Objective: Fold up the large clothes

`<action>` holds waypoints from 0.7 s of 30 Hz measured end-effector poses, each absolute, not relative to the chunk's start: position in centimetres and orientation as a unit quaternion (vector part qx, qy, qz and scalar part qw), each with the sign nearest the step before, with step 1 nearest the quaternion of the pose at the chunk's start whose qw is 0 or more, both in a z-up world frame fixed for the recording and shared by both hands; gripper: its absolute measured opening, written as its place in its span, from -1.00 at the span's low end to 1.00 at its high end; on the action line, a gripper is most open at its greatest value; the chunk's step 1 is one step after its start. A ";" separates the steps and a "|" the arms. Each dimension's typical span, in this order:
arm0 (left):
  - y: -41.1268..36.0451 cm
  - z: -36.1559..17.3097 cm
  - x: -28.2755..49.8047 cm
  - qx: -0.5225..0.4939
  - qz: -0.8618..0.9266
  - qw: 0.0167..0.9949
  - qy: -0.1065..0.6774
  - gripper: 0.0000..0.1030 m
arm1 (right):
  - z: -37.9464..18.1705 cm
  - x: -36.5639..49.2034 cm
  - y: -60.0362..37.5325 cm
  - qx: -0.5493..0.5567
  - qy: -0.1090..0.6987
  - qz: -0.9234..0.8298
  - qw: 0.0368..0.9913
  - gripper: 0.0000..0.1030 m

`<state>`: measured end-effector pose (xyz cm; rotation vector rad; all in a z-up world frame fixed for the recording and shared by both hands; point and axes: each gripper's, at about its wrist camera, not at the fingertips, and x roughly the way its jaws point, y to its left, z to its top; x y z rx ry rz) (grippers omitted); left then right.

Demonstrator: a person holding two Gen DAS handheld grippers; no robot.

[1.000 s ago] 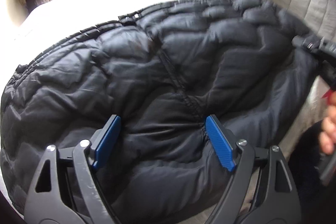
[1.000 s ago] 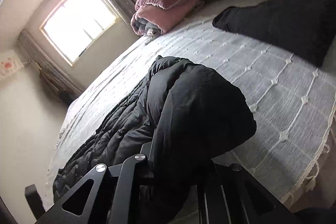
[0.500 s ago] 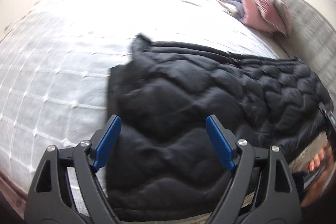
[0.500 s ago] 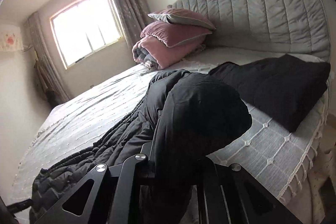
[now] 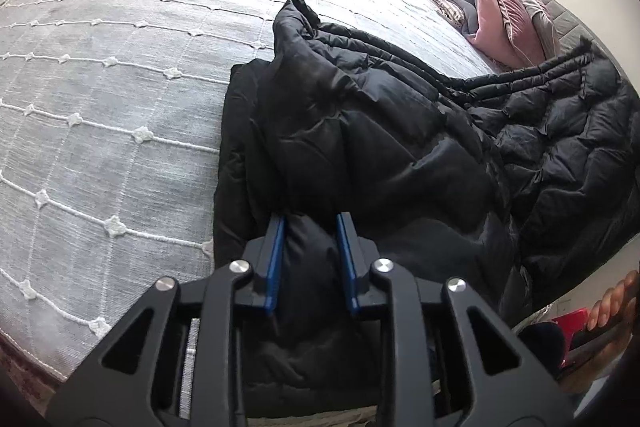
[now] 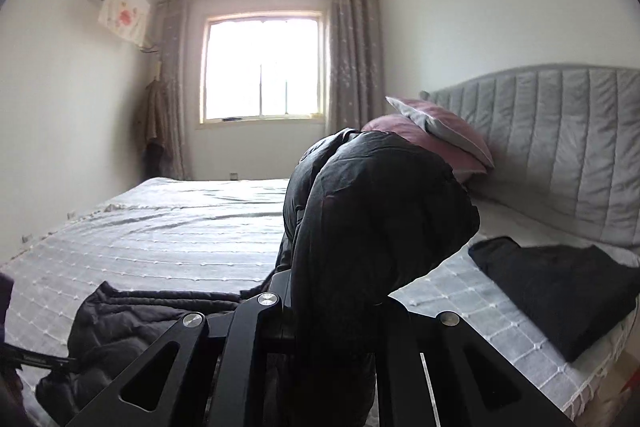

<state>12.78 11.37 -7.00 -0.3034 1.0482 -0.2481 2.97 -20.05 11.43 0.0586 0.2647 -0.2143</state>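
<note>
Jacket (image 5: 400, 147): black quilted, spread on bed (image 5: 100, 107).
Left gripper (image 5: 310, 259): jaws just closed, pinching jacket edge.
Right gripper (image 6: 340, 307): jaws clamped on raised jacket fold.

No readable text, label, brand, number or sign anywhere, only a faint pale mark, too small to make out, on a thin black strap (image 6: 38, 359) at the near left edge of the right wrist view.

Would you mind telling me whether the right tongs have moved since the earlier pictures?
Yes. The right tongs, shut on the black puffer jacket, have risen and levelled: the window, earlier upper left and tilted, now sits centred and upright.
</note>
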 end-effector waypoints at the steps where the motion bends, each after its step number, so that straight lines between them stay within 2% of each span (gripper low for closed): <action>1: 11.6 -7.0 12.8 -0.148 -0.120 0.847 0.497 -0.47 | 11.7 3.0 -18.5 0.010 0.126 -0.094 0.987 -0.78; 7: 11.5 -6.6 13.0 -0.157 -0.127 0.845 0.495 -0.47 | 11.3 3.7 -10.1 -0.076 0.114 -0.024 0.990 -0.78; 11: 12.0 -6.4 12.9 -0.169 -0.132 0.842 0.495 -0.47 | 9.0 3.6 -5.4 -0.125 0.119 0.038 0.984 -0.78; 19: 13.2 -6.2 12.4 -0.192 -0.141 0.834 0.498 -0.47 | 3.3 3.8 0.7 -0.184 0.190 0.168 0.950 -0.73; 21: 13.7 -6.3 12.5 -0.197 -0.143 0.831 0.500 -0.46 | 2.4 3.4 1.6 -0.207 0.194 0.177 0.943 -0.65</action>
